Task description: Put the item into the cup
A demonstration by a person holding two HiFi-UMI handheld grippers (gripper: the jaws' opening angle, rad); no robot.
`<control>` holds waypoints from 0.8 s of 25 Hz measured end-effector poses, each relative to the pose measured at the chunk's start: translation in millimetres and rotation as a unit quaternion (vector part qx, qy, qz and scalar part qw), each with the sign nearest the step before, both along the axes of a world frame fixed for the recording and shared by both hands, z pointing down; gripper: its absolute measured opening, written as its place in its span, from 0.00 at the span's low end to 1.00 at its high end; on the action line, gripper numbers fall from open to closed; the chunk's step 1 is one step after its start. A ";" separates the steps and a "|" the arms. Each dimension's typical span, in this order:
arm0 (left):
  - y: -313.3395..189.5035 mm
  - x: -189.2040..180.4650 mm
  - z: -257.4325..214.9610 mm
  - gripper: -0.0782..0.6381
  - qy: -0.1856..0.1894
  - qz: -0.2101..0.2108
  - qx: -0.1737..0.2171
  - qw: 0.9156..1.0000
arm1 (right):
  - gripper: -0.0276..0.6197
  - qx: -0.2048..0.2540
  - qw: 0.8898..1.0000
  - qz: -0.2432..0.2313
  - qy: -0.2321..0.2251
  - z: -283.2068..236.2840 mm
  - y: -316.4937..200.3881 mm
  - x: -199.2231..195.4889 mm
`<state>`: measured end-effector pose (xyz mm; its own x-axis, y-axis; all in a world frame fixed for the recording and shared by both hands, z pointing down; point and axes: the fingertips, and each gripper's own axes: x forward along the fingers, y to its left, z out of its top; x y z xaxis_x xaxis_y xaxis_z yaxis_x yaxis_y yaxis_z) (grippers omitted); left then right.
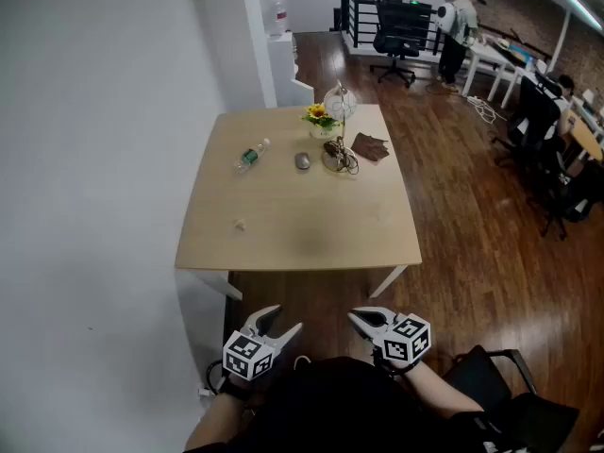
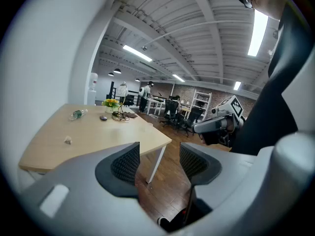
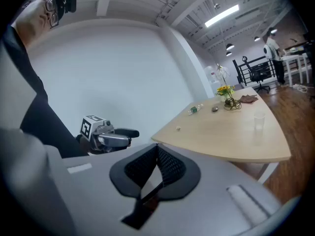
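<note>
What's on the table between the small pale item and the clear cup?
Nothing: only bare tabletop separates the small pale item from the clear cup, shown plainly in the right gripper view.

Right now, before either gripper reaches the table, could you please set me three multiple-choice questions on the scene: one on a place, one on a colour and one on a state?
1. In the head view, where does the bottle lie from the flowers?
A to their left
B to their right
C on the floor

2. What colour are the flowers?
A red
B yellow
C blue

3. How do the left gripper and the right gripper stand?
A both open
B left open, right shut
C left shut, right open

Answers:
1 A, the bottle lies on the table, left of the flowers.
2 B, the petals are yellow.
3 B, the left gripper's pads show a gap, while the right gripper's meet.
</note>
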<state>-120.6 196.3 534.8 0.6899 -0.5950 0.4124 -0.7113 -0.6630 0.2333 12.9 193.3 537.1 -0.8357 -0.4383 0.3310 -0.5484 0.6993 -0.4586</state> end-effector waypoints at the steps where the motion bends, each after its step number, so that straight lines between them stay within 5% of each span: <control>1: -2.2 3.9 -0.5 0.46 0.001 0.001 0.002 1.000 | 0.05 -0.001 1.000 0.001 0.001 0.7 -2.3 3.2; 20: -42.4 17.9 18.4 0.45 -0.011 -0.008 0.007 1.000 | 0.05 -0.013 1.000 0.008 0.003 19.8 -37.8 27.7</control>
